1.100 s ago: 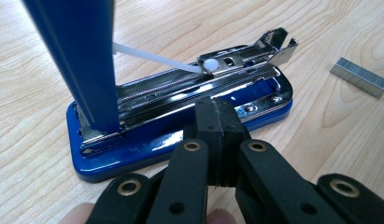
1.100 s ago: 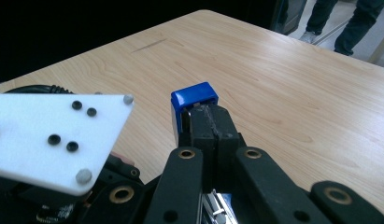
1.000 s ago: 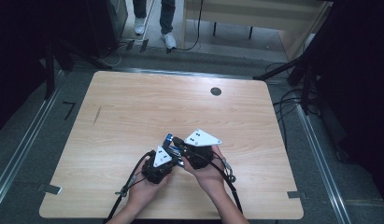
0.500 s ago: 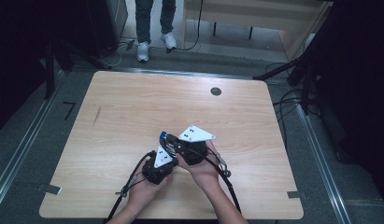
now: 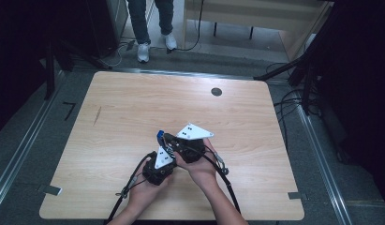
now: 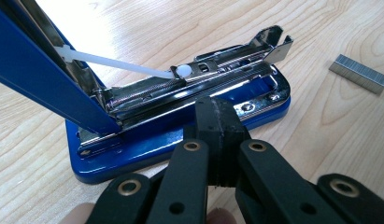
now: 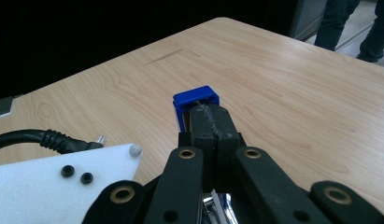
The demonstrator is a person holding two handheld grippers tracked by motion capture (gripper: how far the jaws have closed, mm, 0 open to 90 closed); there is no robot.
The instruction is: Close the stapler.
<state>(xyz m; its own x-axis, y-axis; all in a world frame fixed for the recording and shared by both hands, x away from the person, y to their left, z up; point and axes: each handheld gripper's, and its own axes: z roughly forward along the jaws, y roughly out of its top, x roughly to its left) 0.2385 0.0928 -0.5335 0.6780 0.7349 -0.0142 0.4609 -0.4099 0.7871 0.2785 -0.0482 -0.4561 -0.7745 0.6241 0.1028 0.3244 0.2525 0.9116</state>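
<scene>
1 blue stapler point(image 6: 180, 126) lying open on table point(image 5: 134, 108); 1 staple strip point(image 6: 359, 73) beside it. 2 grippers: left gripper point(image 6: 216, 126) pressed together, empty; right gripper point(image 7: 210, 128) pressed together against stapler lid point(image 7: 195, 99).

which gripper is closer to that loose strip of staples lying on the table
Left, as far as the views show. The left gripper rests at the open blue stapler's base, with the staple strip just beyond it. The right gripper is up at the stapler's raised lid.

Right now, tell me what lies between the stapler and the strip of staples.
Nothing: in the left gripper view, bare table separates the stapler from the strip of staples.
</scene>
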